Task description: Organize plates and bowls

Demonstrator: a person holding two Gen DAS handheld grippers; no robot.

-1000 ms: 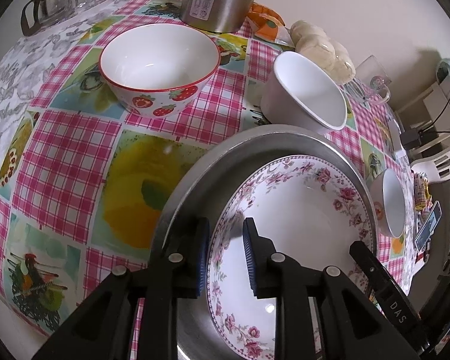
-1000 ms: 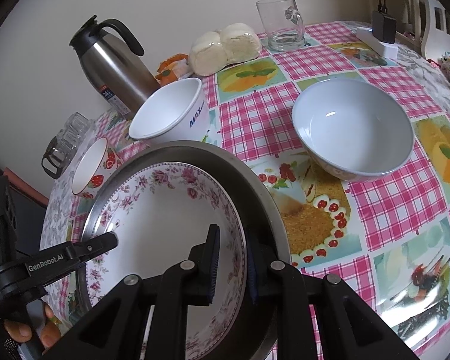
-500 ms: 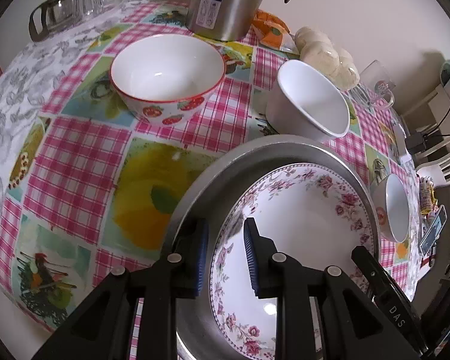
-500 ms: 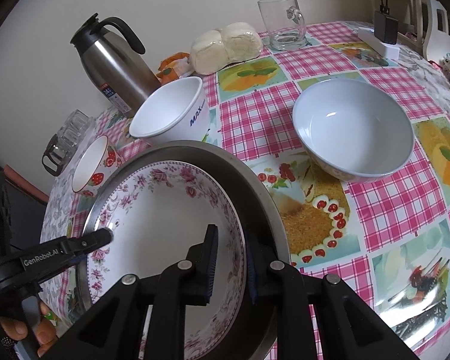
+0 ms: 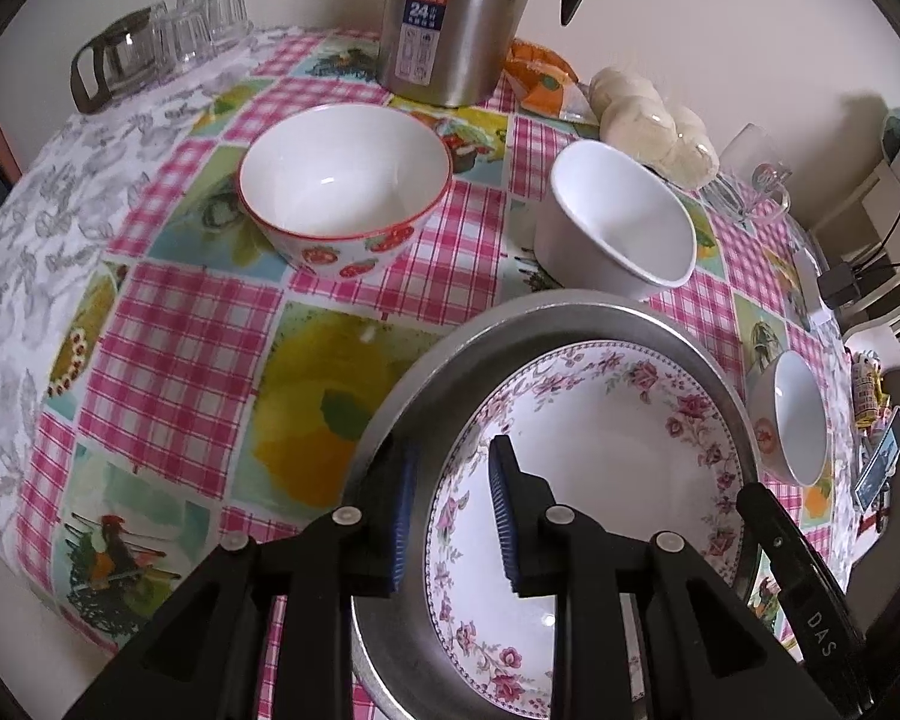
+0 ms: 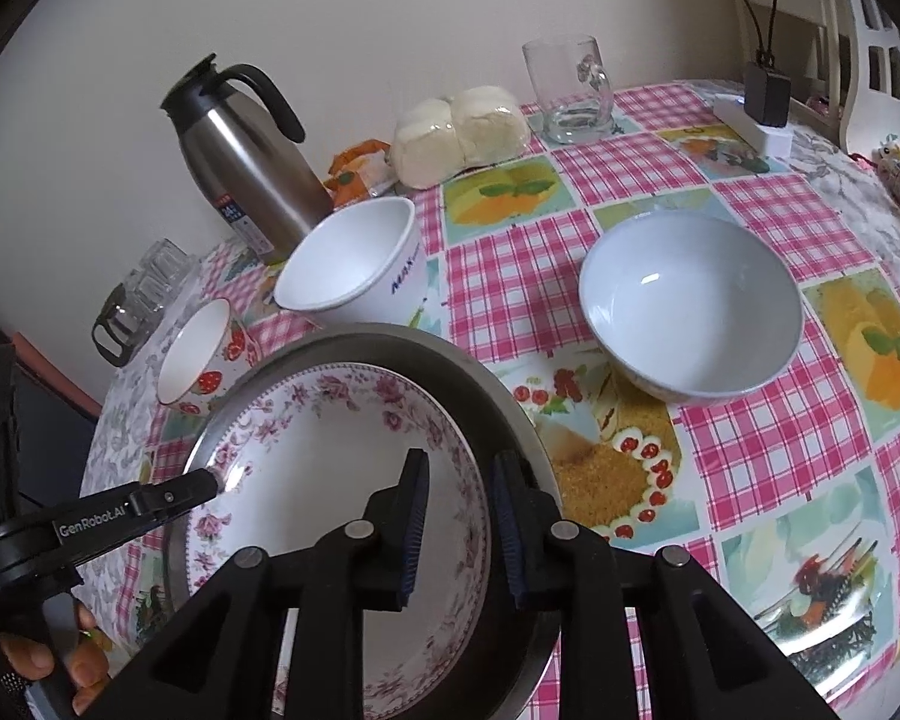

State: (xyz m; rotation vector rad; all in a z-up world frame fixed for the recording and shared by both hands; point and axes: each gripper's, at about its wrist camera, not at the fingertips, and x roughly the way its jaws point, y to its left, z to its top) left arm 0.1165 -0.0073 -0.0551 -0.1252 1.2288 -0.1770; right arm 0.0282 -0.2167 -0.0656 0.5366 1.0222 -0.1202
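— Straddling the near rims of the floral plate (image 5: 606, 456) and the steel tray (image 5: 576, 312) under it, are they?

— Yes. The left gripper (image 5: 447, 510) has one blue pad outside the tray's rim and one inside the plate. The jaws are narrow and opening, both rims between them, and a gap shows at each pad.

— And the right gripper (image 6: 459, 525)?

— Same on the opposite side: one pad over the plate's well, one outside the tray's rim. Its jaws are also narrow and opening, with the rims between them. I cannot tell whether the outer pad touches the tray.

— Where is the stack?

— On the worktop (image 6: 768, 438), at its near edge, plate nested inside the tray.

— The bowls?

— The strawberry bowl (image 5: 345, 186) stands upright beyond the tray to the left. The white bowl (image 5: 621, 219) sits tilted, just behind the tray's far rim. The pale bowl (image 6: 690, 306) stands upright to the right, apart from the tray.

— Anything behind them?

— A flask (image 6: 252, 162) by the wall, buns (image 6: 462, 132) beside it, and a glass mug (image 6: 570, 90) further right.
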